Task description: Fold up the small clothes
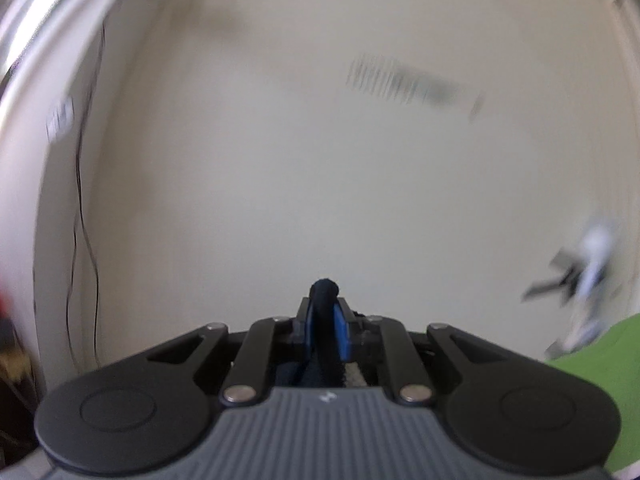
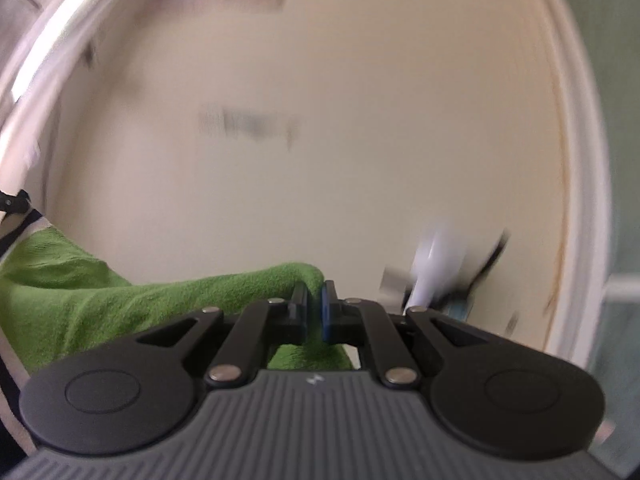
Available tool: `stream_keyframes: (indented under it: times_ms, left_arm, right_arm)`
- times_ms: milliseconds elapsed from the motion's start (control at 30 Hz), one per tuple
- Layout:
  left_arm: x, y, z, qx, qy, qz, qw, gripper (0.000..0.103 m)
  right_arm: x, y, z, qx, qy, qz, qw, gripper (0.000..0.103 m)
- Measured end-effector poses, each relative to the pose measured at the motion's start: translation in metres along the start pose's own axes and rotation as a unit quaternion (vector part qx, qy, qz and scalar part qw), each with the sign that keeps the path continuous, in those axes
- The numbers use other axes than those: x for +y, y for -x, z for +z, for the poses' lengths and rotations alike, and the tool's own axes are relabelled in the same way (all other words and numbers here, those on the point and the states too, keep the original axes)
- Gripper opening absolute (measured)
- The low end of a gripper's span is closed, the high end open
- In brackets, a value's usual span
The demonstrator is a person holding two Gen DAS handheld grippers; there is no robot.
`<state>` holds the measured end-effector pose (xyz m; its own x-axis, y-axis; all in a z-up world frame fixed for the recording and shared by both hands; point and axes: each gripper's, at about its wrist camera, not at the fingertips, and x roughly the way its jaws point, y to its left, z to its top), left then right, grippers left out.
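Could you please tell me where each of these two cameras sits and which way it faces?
Left wrist: sits on the left gripper, facing a cream wall; its shut jaws pinch a dark navy fabric edge.
Right wrist: sits on the right gripper, facing that wall; its shut jaws pinch the green fleece garment.
Shared: the wall, the green garment, a blurred wall vent.

Domestic interior, room type not determinable: plain cream wall (image 1: 320, 180), white moulded frame (image 1: 36, 60) at left, thin dark cables (image 1: 82, 208) hung down beside it.
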<state>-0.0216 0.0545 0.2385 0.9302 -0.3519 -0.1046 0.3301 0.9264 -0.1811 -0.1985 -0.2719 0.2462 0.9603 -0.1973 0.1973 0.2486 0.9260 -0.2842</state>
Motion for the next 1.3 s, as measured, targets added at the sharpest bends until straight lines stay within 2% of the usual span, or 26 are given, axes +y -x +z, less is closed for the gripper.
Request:
stream_keyframes:
  times_ms: [67, 100, 133, 167, 200, 233, 300, 400, 467, 500, 567, 633, 700, 733, 767, 833, 867, 933, 967, 1033, 1067, 1133, 1167, 1233, 1267, 1300]
  left_arm:
    - [-0.006, -0.062, -0.040, 0.036, -0.015, 0.034, 0.9986, 0.012]
    - [-0.011, -0.091, -0.061, 0.056, -0.024, 0.053, 0.9967, 0.017]
    - [-0.015, -0.126, -0.090, 0.094, -0.042, 0.080, 0.9915, 0.019]
    - [-0.015, -0.156, -0.117, 0.144, -0.055, 0.102, 0.9828, 0.019]
    - [-0.009, -0.182, -0.147, 0.212, -0.055, 0.119, 0.9685, 0.014]
    - [0.000, -0.193, -0.168, 0.255, -0.037, 0.118, 0.9591, 0.011]
    - [0.021, -0.186, -0.196, 0.279, 0.000, 0.097, 0.9555, 0.015]
    - [0.042, -0.149, -0.208, 0.267, -0.008, 0.091, 0.9595, 0.022]
    - [0.051, -0.124, -0.208, 0.264, -0.007, 0.074, 0.9618, 0.024]
    - [0.051, -0.108, -0.209, 0.263, -0.012, 0.065, 0.9625, 0.025]
    - [0.047, -0.088, -0.203, 0.265, -0.033, 0.045, 0.9627, 0.029]
    - [0.038, -0.067, -0.202, 0.268, -0.058, 0.017, 0.9614, 0.035]
    - [0.027, -0.042, -0.212, 0.276, -0.079, -0.007, 0.9579, 0.039]
    - [0.023, -0.031, -0.215, 0.280, -0.084, -0.014, 0.9561, 0.040]
    - [0.020, -0.022, -0.222, 0.286, -0.087, -0.019, 0.9541, 0.040]
    - [0.017, -0.010, -0.231, 0.298, -0.085, -0.027, 0.9503, 0.042]
    - [0.017, -0.006, -0.234, 0.304, -0.082, -0.028, 0.9487, 0.043]
    - [0.018, 0.003, -0.238, 0.313, -0.079, -0.026, 0.9460, 0.045]
    - [0.019, 0.009, -0.241, 0.318, -0.079, -0.025, 0.9446, 0.045]
    - [0.021, 0.020, -0.242, 0.323, -0.081, -0.025, 0.9424, 0.047]
    - [0.021, 0.024, -0.242, 0.325, -0.083, -0.024, 0.9418, 0.047]
    - [0.024, 0.031, -0.245, 0.329, -0.086, -0.022, 0.9402, 0.051]
    - [0.024, 0.032, -0.248, 0.332, -0.086, -0.022, 0.9392, 0.052]
    - [0.025, 0.034, -0.253, 0.342, -0.082, -0.020, 0.9360, 0.053]
    - [0.026, 0.034, -0.255, 0.348, -0.078, -0.022, 0.9341, 0.053]
    - [0.029, 0.036, -0.256, 0.353, -0.074, -0.025, 0.9322, 0.053]
  right_arm:
    - [0.000, -0.054, -0.040, 0.056, -0.017, -0.006, 0.998, 0.009]
    - [0.001, -0.082, -0.060, 0.082, -0.029, -0.009, 0.996, 0.009]
    - [0.003, -0.111, -0.084, 0.106, -0.044, -0.013, 0.993, 0.010]
    - [0.006, -0.140, -0.111, 0.131, -0.055, -0.015, 0.990, 0.016]
    - [0.010, -0.167, -0.140, 0.159, -0.049, -0.022, 0.986, 0.020]
    - [0.014, -0.187, -0.168, 0.197, -0.036, -0.040, 0.979, 0.030]
    - [0.008, -0.201, -0.209, 0.274, -0.045, -0.041, 0.960, 0.030]
    - [-0.032, -0.152, -0.239, 0.290, -0.120, 0.001, 0.950, 0.033]
    - [-0.054, -0.105, -0.253, 0.305, -0.142, 0.016, 0.942, 0.046]
    - [-0.062, -0.086, -0.261, 0.311, -0.148, 0.024, 0.938, 0.049]
    - [-0.069, -0.043, -0.274, 0.329, -0.147, 0.027, 0.932, 0.061]
    - [-0.067, -0.004, -0.288, 0.348, -0.132, 0.030, 0.928, 0.061]
    - [-0.058, 0.008, -0.294, 0.361, -0.105, 0.041, 0.926, 0.061]
    - [-0.052, 0.015, -0.298, 0.367, -0.090, 0.041, 0.925, 0.060]
    - [-0.050, 0.026, -0.301, 0.351, -0.091, 0.036, 0.931, 0.045]
    - [-0.037, 0.030, -0.296, 0.345, -0.101, 0.071, 0.931, 0.007]
    - [-0.031, 0.028, -0.291, 0.345, -0.083, 0.066, 0.933, 0.007]
    - [-0.027, 0.028, -0.272, 0.313, -0.046, 0.065, 0.946, 0.006]
    - [-0.030, 0.028, -0.260, 0.292, -0.031, 0.054, 0.954, 0.006]
    - [-0.044, 0.028, -0.226, 0.229, 0.023, 0.004, 0.973, 0.006]
    - [-0.054, 0.026, -0.210, 0.202, 0.050, -0.022, 0.978, 0.006]
    - [-0.083, 0.020, -0.189, 0.176, 0.070, -0.075, 0.979, 0.006]
    - [-0.097, 0.013, -0.186, 0.171, 0.089, -0.110, 0.975, 0.005]
    - [-0.121, -0.008, -0.199, 0.188, 0.149, -0.187, 0.953, 0.005]
    - [-0.134, -0.018, -0.211, 0.208, 0.161, -0.216, 0.940, 0.009]
    - [-0.149, -0.024, -0.223, 0.244, 0.141, -0.227, 0.932, 0.011]
